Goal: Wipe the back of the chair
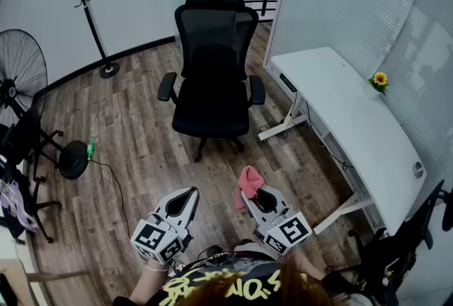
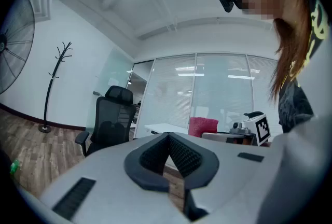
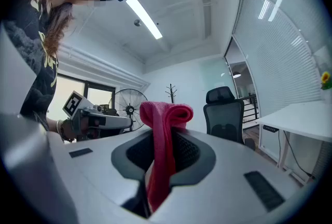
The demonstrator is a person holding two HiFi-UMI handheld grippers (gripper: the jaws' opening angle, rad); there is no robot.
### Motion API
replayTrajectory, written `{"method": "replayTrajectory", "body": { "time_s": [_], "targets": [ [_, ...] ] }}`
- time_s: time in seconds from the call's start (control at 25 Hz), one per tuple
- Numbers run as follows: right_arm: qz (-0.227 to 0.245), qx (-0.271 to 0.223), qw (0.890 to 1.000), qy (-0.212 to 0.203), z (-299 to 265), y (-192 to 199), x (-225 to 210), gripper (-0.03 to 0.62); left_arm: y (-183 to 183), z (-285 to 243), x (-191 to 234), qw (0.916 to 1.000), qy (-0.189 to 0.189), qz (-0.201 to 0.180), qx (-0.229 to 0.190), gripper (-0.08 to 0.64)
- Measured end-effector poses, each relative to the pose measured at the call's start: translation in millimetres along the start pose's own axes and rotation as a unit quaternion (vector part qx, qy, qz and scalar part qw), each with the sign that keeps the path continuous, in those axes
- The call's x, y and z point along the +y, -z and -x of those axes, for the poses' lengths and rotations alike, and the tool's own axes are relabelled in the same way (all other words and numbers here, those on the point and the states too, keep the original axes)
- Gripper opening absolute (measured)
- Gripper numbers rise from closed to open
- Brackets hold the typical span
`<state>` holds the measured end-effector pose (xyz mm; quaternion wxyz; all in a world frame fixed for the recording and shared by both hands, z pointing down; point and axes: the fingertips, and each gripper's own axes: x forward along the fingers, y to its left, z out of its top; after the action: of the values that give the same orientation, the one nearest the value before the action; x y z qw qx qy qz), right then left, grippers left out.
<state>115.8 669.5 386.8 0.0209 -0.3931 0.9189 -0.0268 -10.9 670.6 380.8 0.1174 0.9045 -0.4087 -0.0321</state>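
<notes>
the black mesh office chair [image 1: 212,85] stands on the wood floor [image 1: 134,127], well apart from both tongs, seat facing them, with the white surface [image 1: 347,113] just to its right. the right tongs [image 1: 256,193] pinch a pink cloth [image 1: 248,180] that sticks up past their tips. the left tongs [image 1: 190,194] are pressed together with nothing between them.

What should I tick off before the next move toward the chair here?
1. Red cloth gripped in right claw: ok.
2. Left claw shut, empty: ok.
3. Chair within reach: not ok, it stands apart, ahead on the floor.
4. Backrest rear toward the person: not ok, the seat faces them.
5. Cloth free for wiping: ok, a fold sticks out past the claw.
</notes>
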Motion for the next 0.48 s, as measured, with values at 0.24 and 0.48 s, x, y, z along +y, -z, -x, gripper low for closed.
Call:
{"method": "replayTrajectory", "body": {
  "time_s": [0.24,0.48],
  "targets": [
    [0.008,0.0,1.0,0.004,6.9,3.6,12.7,0.067,4.0,12.9,-1.5,1.0,-0.002,-0.001,0.003,-0.009],
    [0.02,0.0,1.0,0.002,7.6,3.1,22.2,0.067,6.2,22.7,0.0,1.0,-0.008,0.002,-0.001,-0.009]
  ]
}}
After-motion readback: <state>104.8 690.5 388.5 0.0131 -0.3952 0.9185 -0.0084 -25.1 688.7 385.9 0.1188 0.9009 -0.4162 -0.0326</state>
